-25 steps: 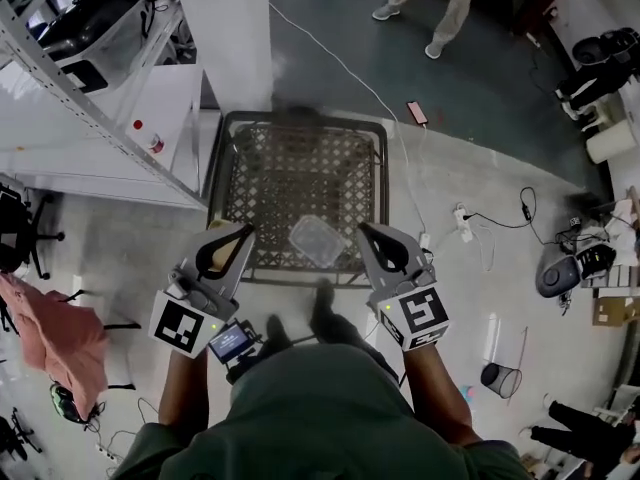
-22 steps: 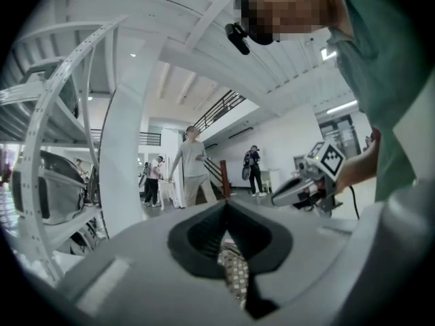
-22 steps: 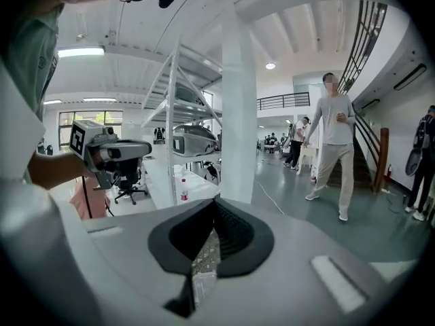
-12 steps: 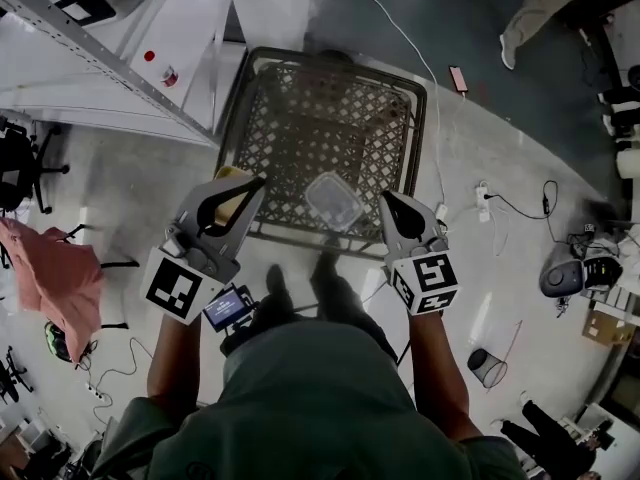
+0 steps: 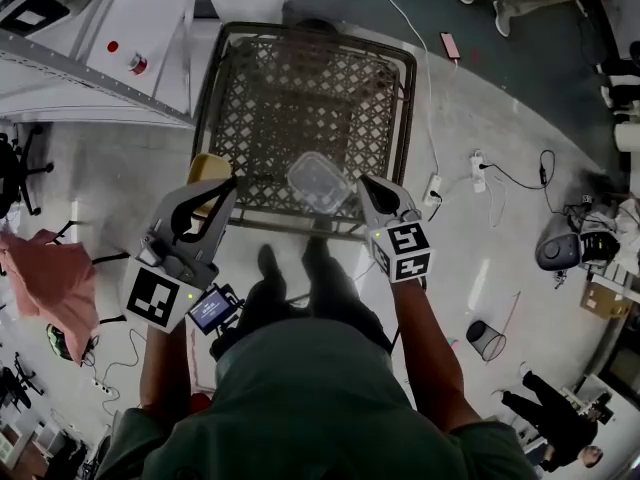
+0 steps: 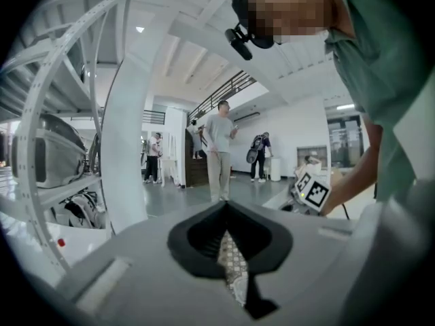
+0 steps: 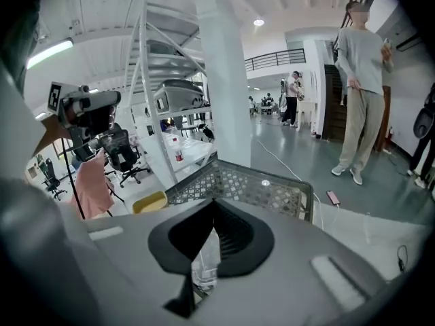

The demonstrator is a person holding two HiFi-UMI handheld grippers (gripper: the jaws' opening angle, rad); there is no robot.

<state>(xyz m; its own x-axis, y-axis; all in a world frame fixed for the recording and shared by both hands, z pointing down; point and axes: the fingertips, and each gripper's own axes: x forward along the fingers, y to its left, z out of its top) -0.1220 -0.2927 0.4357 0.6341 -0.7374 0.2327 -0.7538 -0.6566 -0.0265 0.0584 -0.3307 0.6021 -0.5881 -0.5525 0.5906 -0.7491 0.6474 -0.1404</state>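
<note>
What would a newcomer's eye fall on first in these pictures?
The dark metal lattice table fills the middle of the head view, with a clear plastic container near its front edge. The right gripper hangs beside that container and the left gripper by a yellow object at the table's left side, both with jaws together.

Clear plastic container (image 5: 318, 181) over basket (image 5: 290, 98)

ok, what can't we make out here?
Yellow thing: in the head view the left gripper covers part of it; in the right gripper view it is too small.
Container: whether it touches the right gripper; the head view gives no height.
Table legs: hidden under its top.
</note>
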